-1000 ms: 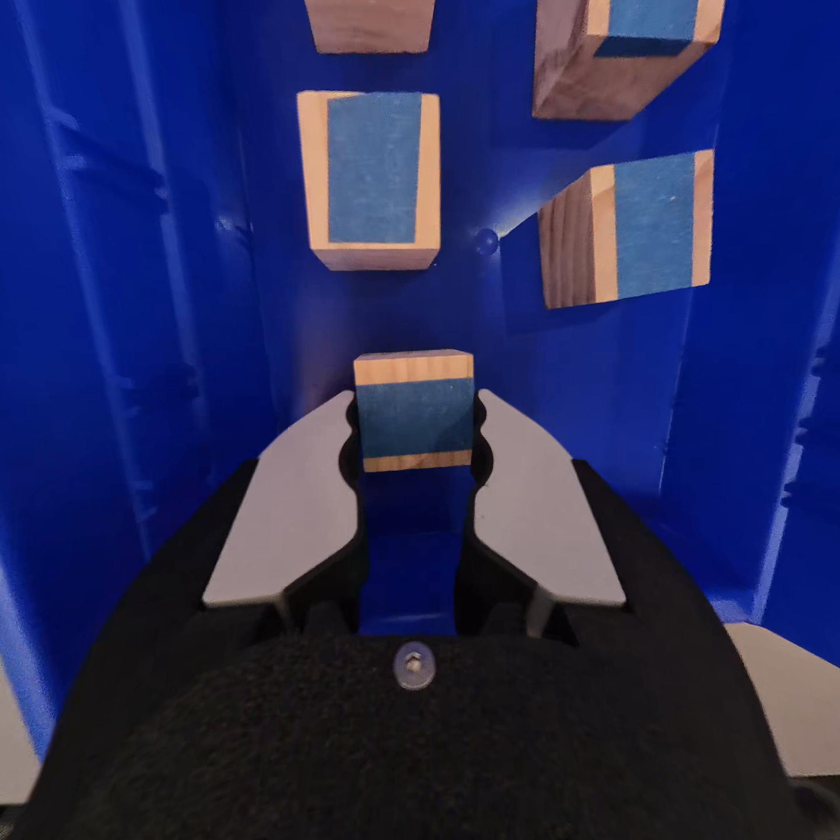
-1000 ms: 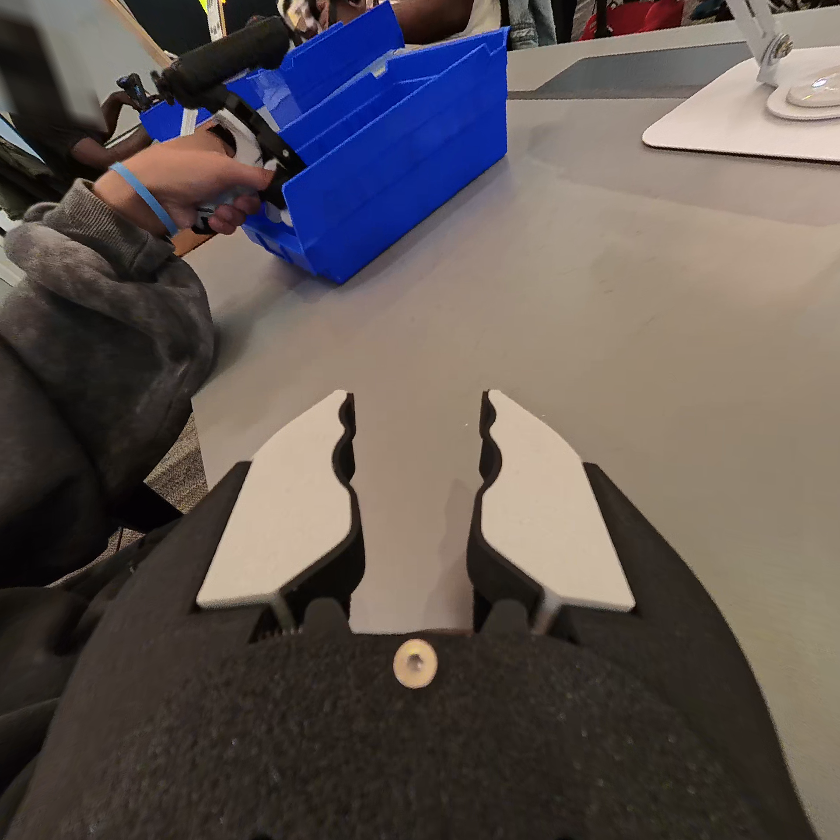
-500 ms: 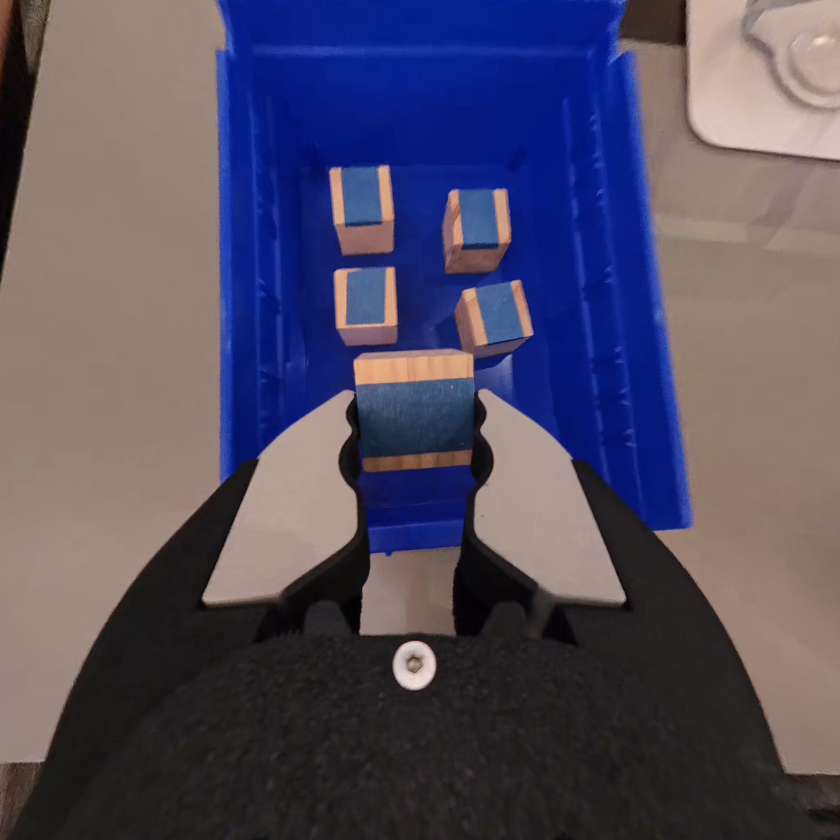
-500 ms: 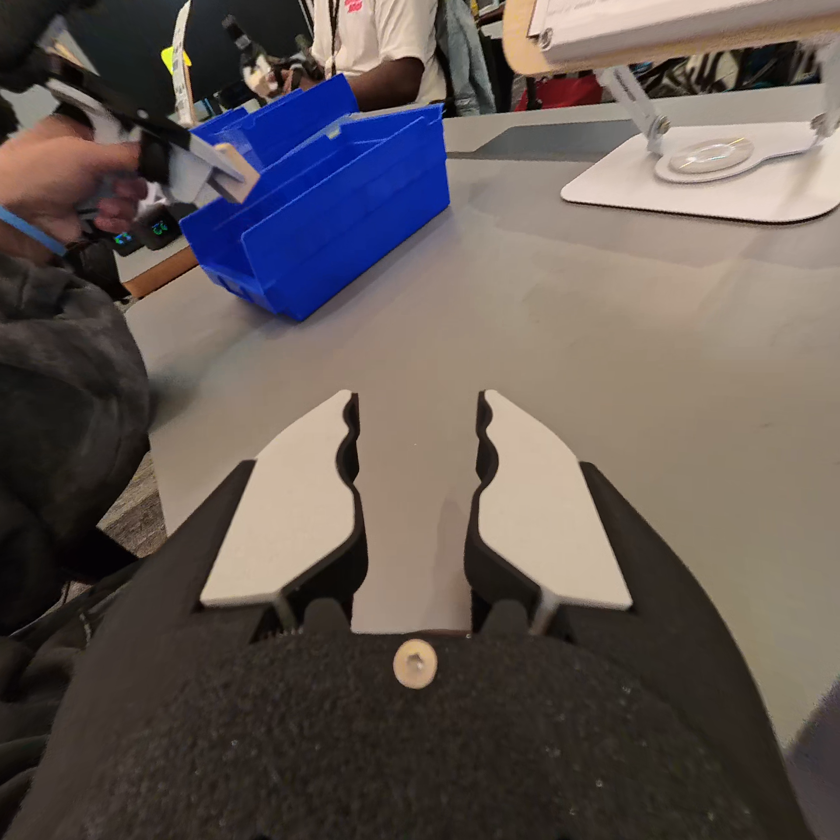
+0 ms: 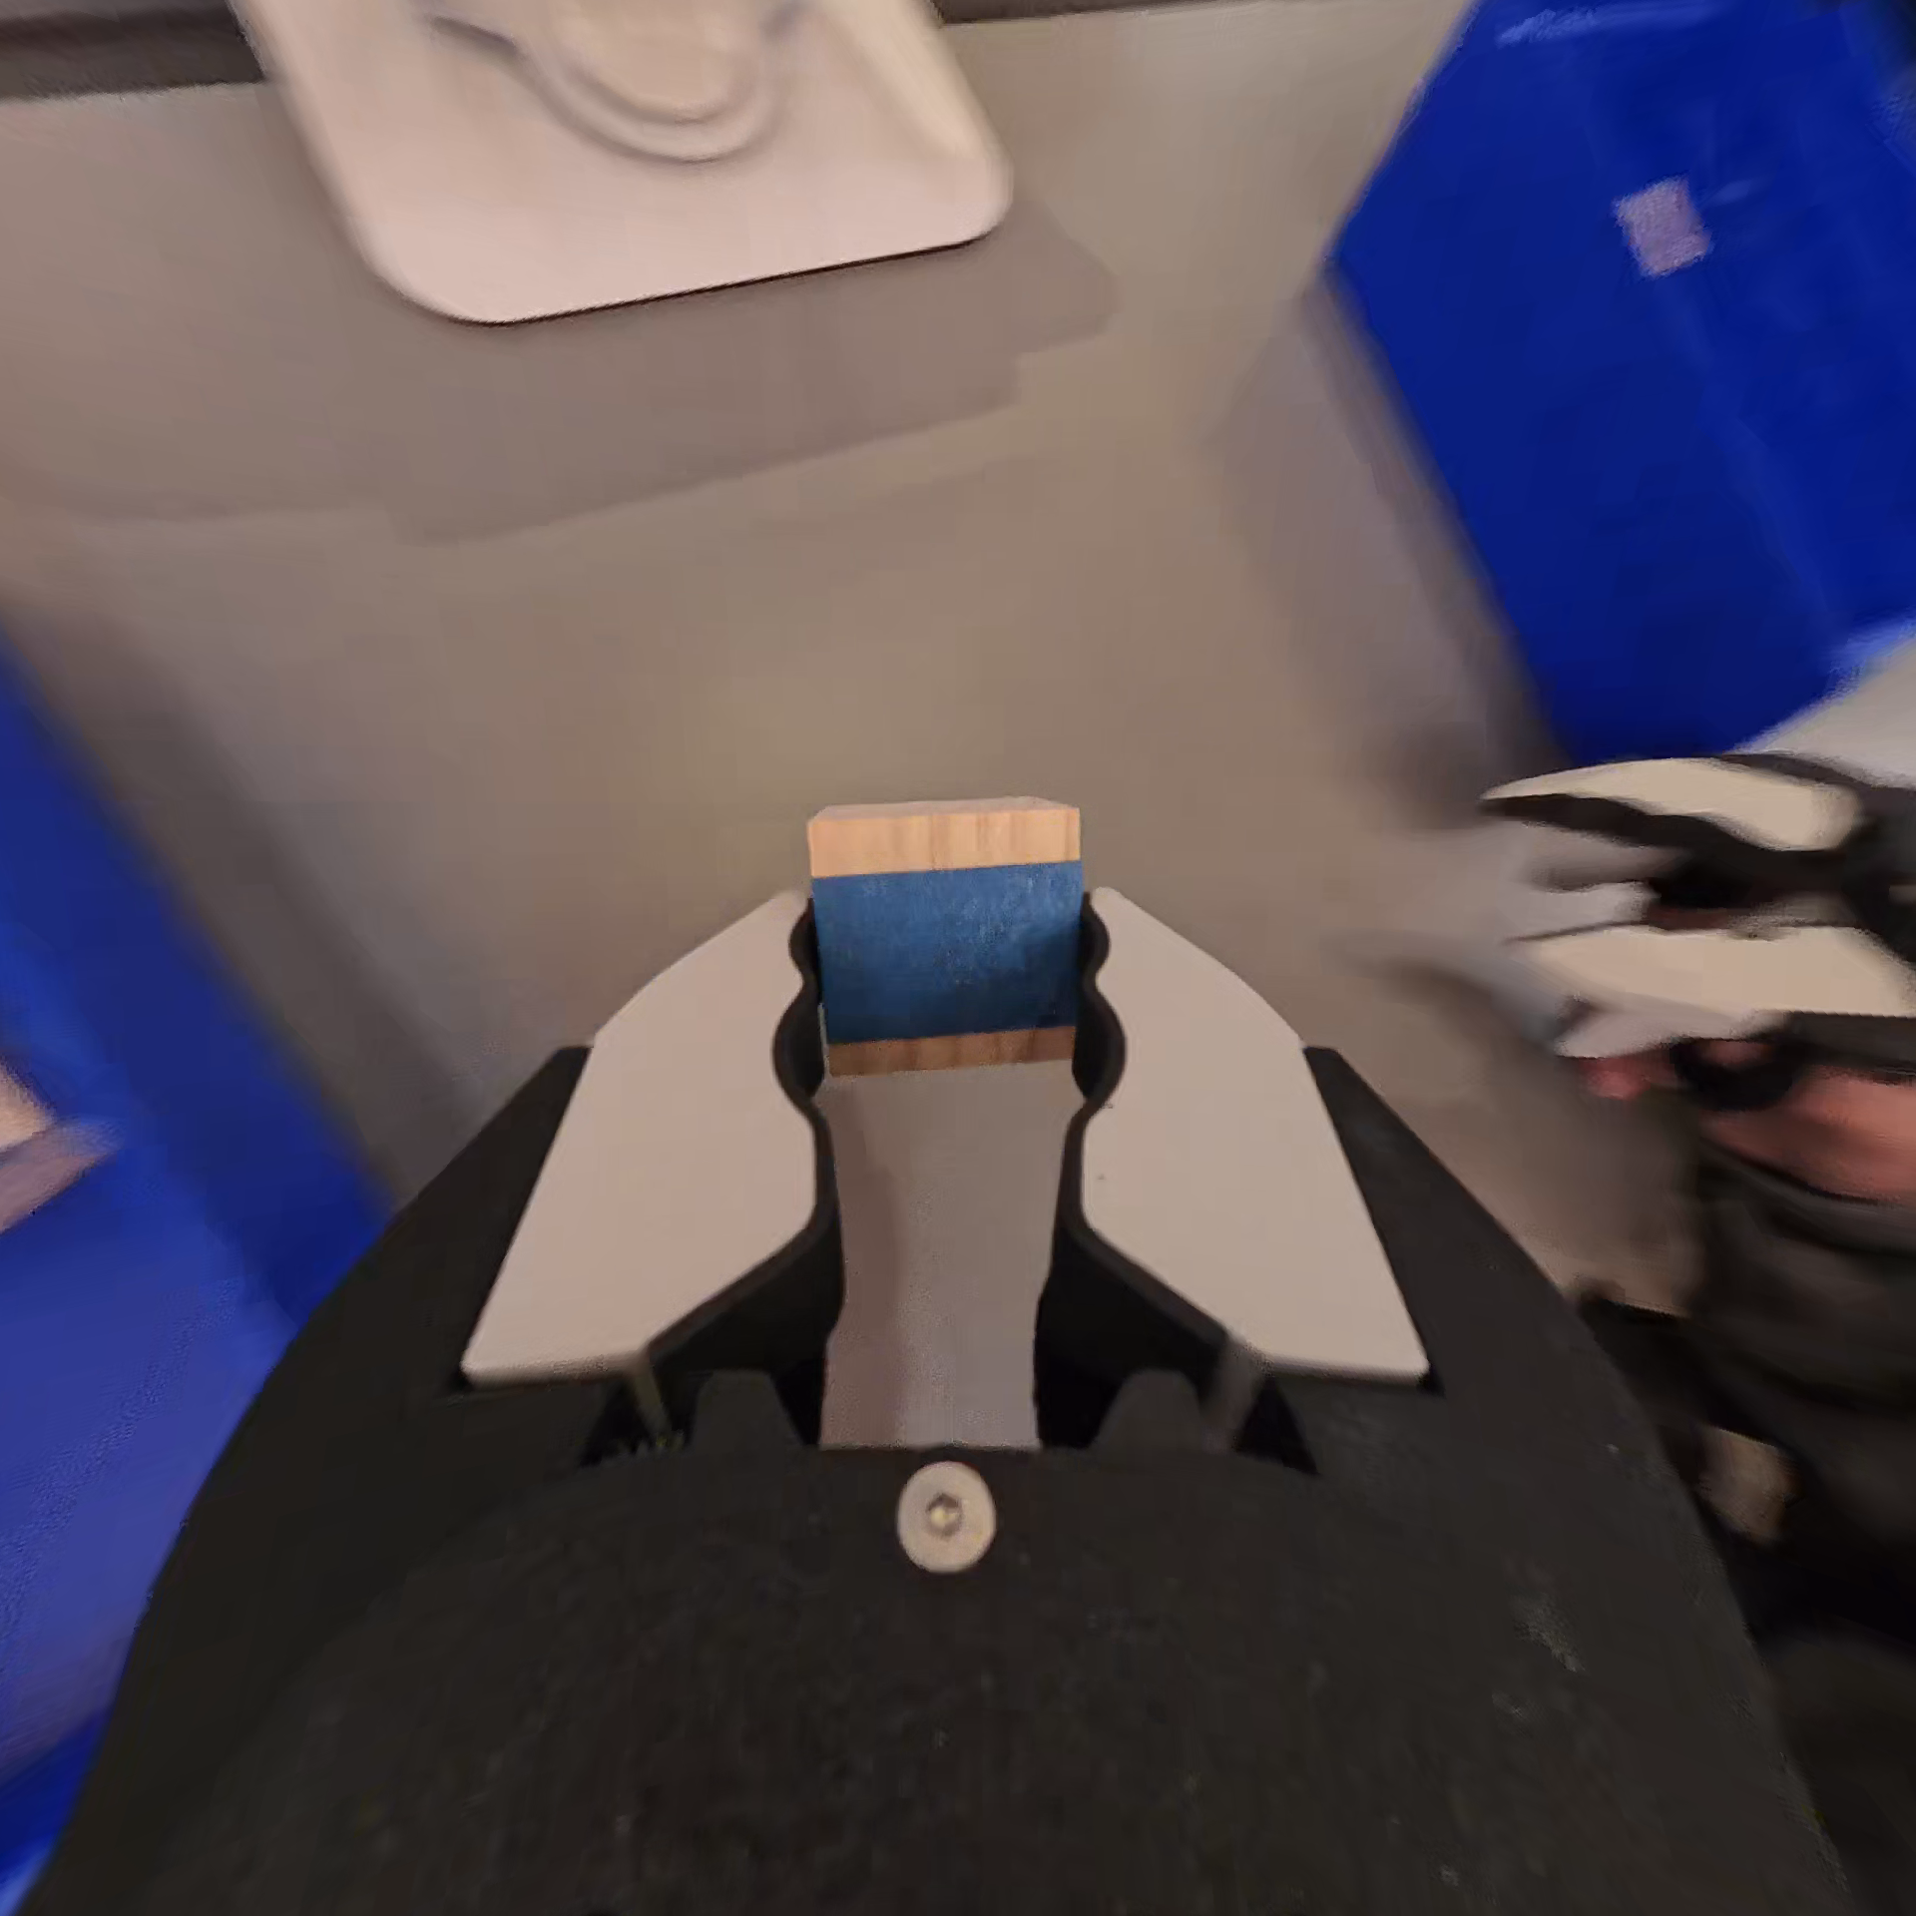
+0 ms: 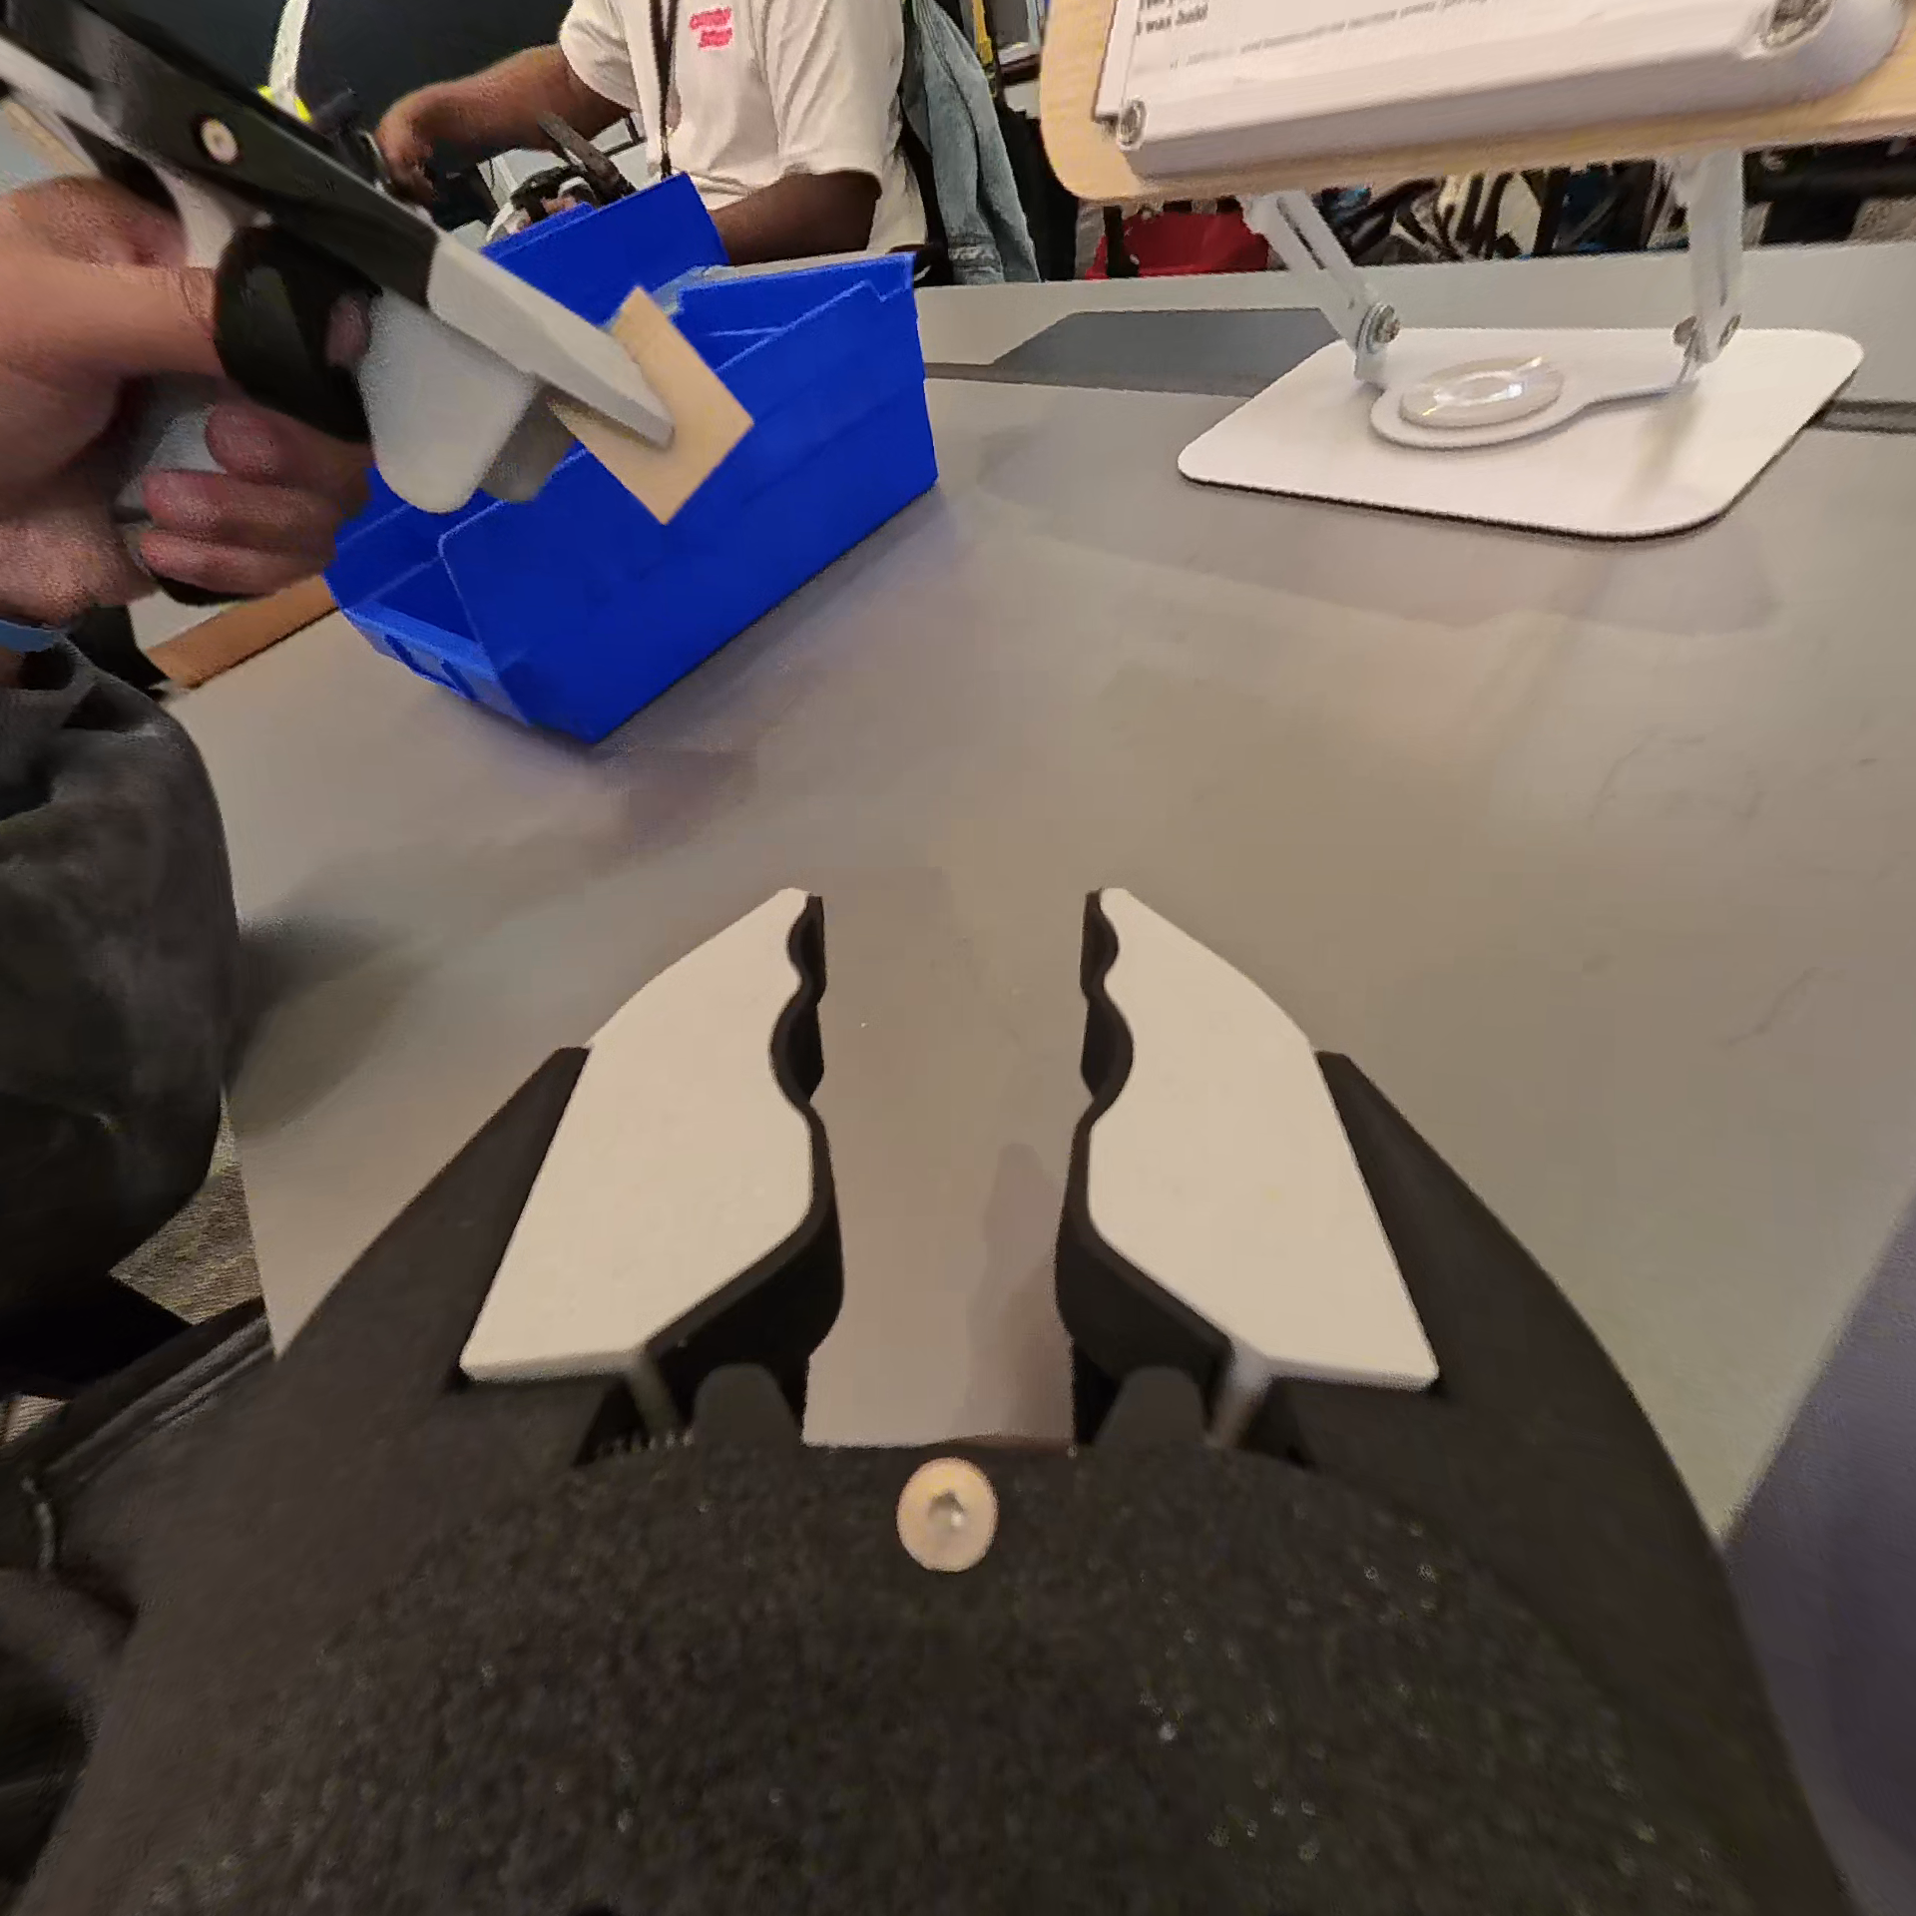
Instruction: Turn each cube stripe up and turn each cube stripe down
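While the left claw grips a cube, the right claw gapes beside the bin.

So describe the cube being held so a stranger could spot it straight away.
Start at the blue plastic bin on the grey table. Just above it, the left claw grips a small wooden cube, the only cube outside the bin, with a blue stripe.

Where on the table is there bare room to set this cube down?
The grey table is bare between the blue bin and the white stand base, and ahead of the open right gripper. The left gripper holds the cube there.
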The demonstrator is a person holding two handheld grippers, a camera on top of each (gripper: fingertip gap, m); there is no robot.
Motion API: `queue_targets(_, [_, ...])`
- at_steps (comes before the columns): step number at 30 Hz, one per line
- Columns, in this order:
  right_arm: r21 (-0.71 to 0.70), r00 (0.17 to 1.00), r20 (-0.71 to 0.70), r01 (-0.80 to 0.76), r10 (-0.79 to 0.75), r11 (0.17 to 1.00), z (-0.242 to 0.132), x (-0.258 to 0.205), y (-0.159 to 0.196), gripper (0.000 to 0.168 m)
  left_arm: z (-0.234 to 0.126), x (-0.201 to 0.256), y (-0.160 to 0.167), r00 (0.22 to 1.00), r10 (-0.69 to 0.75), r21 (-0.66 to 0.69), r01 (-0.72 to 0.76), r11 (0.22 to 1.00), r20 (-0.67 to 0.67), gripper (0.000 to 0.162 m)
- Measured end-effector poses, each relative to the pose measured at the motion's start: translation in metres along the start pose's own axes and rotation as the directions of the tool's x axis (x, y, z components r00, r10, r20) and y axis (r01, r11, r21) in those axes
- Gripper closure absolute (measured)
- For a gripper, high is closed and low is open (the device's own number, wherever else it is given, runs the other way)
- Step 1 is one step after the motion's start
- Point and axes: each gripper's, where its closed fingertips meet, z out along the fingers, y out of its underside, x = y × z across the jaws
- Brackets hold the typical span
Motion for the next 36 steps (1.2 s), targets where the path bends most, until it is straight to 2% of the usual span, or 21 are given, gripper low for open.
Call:
queue_targets(2, [0.024,0.999,0.005,0.053,-0.053,0.998,0.000,-0.003,-0.007,0.120,0.003,0.032,-0.004,0.958,-0.096,0.021,0.106,0.994,-0.270,0.118])
queue_targets(5, [0.100,0.979,0.052,0.192,-0.198,0.976,0.001,-0.015,-0.029,0.114,-0.005,0.068,-0.013,0.791,-0.204,-0.003,0.248,0.969,-0.577,0.118])
queue_targets(8, [0.182,0.904,0.130,0.383,-0.408,0.906,0.003,-0.040,-0.053,0.105,-0.019,0.095,-0.019,0.561,-0.290,-0.090,0.356,0.930,-0.775,0.118])
queue_targets(11, [0.249,0.831,0.172,0.482,-0.528,0.840,0.009,-0.061,-0.077,0.105,-0.031,0.115,-0.023,0.298,-0.375,-0.227,0.430,0.874,-0.878,0.118])
queue_targets(13, [0.316,0.830,0.152,0.473,-0.536,0.823,0.015,-0.066,-0.097,0.108,-0.030,0.124,-0.018,0.213,-0.413,-0.295,0.429,0.854,-0.886,0.118])
queue_targets(15, [0.351,0.835,0.189,0.435,-0.517,0.830,0.022,-0.072,-0.103,0.108,-0.023,0.127,-0.014,0.194,-0.440,-0.323,0.440,0.838,-0.877,0.118])
queue_targets(17, [0.315,0.823,0.209,0.455,-0.529,0.833,0.030,-0.075,-0.095,0.103,-0.018,0.129,-0.011,0.189,-0.456,-0.340,0.442,0.830,-0.869,0.118])
queue_targets(20, [0.258,0.806,0.161,0.523,-0.570,0.812,0.041,-0.071,-0.082,0.104,-0.017,0.133,-0.008,0.156,-0.471,-0.371,0.428,0.824,-0.868,0.118])
queue_targets(21, [0.239,0.805,0.134,0.540,-0.578,0.807,0.044,-0.067,-0.079,0.109,-0.015,0.134,-0.006,0.162,-0.475,-0.375,0.419,0.827,-0.865,0.118])
queue_targets(22, [0.244,0.798,0.135,0.547,-0.587,0.801,0.043,-0.068,-0.078,0.121,-0.014,0.136,-0.005,0.170,-0.477,-0.375,0.417,0.828,-0.862,0.118])
queue_targets(25, [0.285,0.814,0.160,0.503,-0.558,0.816,0.037,-0.072,-0.080,0.122,-0.017,0.141,-0.004,0.142,-0.477,-0.392,0.395,0.831,-0.867,0.118])
queue_targets(29, [0.292,0.805,0.170,0.510,-0.569,0.809,0.034,-0.073,-0.078,0.122,-0.017,0.142,0.000,0.177,-0.454,-0.367,0.375,0.851,-0.873,0.117])
queue_targets(30, [0.292,0.807,0.171,0.506,-0.565,0.811,0.032,-0.073,-0.079,0.122,-0.016,0.141,0.001,0.187,-0.447,-0.359,0.372,0.856,-0.875,0.111])
queue_targets(31, [0.294,0.810,0.166,0.503,-0.562,0.813,0.029,-0.072,-0.082,0.122,-0.016,0.138,0.004,0.208,-0.439,-0.344,0.372,0.862,-0.874,0.097])
queue_targets(33, [0.282,0.819,0.150,0.501,-0.553,0.818,0.020,-0.066,-0.090,0.122,-0.020,0.130,0.008,0.257,-0.380,-0.273,0.370,0.888,-0.888,0.090])
queue_targets(34, [0.268,0.826,0.140,0.500,-0.546,0.824,0.014,-0.061,-0.095,0.122,-0.023,0.126,0.014,0.304,-0.337,-0.218,0.364,0.905,-0.891,0.089])
queue_targets(36, [0.242,0.843,0.114,0.489,-0.525,0.838,0.000,-0.051,-0.106,0.122,-0.021,0.116,0.030,0.469,-0.223,-0.066,0.328,0.942,-0.855,0.087])
